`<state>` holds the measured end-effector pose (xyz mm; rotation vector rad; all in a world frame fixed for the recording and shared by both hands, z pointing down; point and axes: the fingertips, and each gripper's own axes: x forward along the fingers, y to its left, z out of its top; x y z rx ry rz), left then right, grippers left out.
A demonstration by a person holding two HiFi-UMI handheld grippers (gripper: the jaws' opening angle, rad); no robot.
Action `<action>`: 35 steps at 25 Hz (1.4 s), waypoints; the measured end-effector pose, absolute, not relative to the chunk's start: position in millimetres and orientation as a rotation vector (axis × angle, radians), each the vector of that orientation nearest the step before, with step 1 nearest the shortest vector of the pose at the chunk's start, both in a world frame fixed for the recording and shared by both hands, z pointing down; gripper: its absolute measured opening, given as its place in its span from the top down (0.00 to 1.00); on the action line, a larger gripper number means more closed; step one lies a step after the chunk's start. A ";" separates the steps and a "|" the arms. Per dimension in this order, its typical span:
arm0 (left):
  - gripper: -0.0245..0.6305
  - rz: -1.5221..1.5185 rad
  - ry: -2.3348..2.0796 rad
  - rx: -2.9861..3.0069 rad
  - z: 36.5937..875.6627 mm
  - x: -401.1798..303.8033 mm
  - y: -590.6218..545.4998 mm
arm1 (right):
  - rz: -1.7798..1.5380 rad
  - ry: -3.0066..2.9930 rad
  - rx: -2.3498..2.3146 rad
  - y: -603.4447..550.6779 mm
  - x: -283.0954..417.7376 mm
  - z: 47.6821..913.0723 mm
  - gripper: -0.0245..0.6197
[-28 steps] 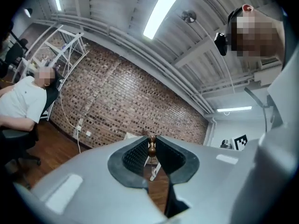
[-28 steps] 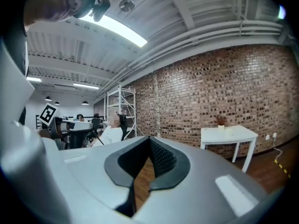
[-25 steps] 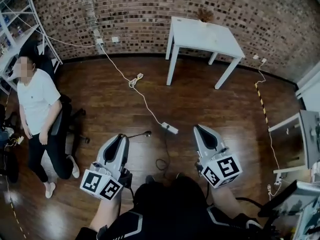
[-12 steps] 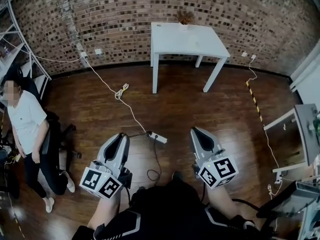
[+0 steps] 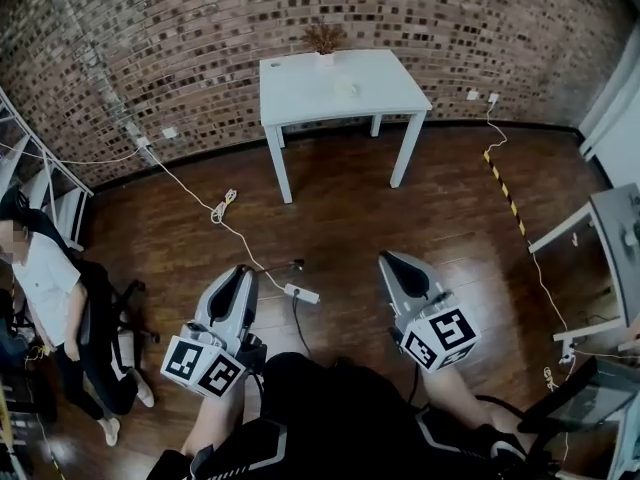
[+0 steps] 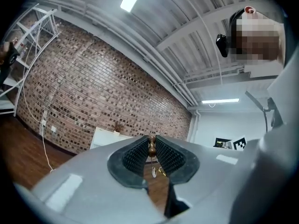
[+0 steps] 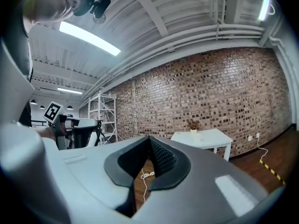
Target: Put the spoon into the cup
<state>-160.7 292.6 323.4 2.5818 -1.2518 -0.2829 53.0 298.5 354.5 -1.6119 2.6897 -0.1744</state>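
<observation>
1. Spoon [image 6: 152, 147]: brown, looks wooden and thin, so prob. light, stiff, not fragile. The rounded handle could twist or slip in ribbed jaws. Best hold is on the handle, leaving the bowl end free to go into the cup.
2. Left gripper [image 5: 242, 272] jaws: narrow gap, clamped on the spoon near their tips. In head view a thin dark stick off the tip, pointing twd the right gripper [image 7: 149, 138], looks like the rest of it.
3. Right gripper jaws: tips together, nothing btwn.
4. Both grippers are held level over the wood floor [image 5: 420, 208], well apart from the white table [image 5: 300, 93] by the brick wall [image 5: 180, 38].
5. Cup: not clear. A small pale thing [image 5: 346, 88] on the table nr the plant [image 5: 322, 38] may be it, too small to tell.
</observation>
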 end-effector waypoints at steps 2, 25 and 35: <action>0.90 -0.253 -1.229 2.586 324.7 -142.7 279.3 | -0.197 2.666 -1.632 285.3 70.2 356.7 0.95; 0.90 -0.258 -1.036 2.580 349.5 -90.1 46.2 | -0.208 2.580 -1.821 83.2 121.5 362.1 0.95; 0.90 -0.255 -1.091 2.583 342.2 11.8 -44.8 | -0.185 2.577 -1.793 -18.9 229.1 364.0 0.95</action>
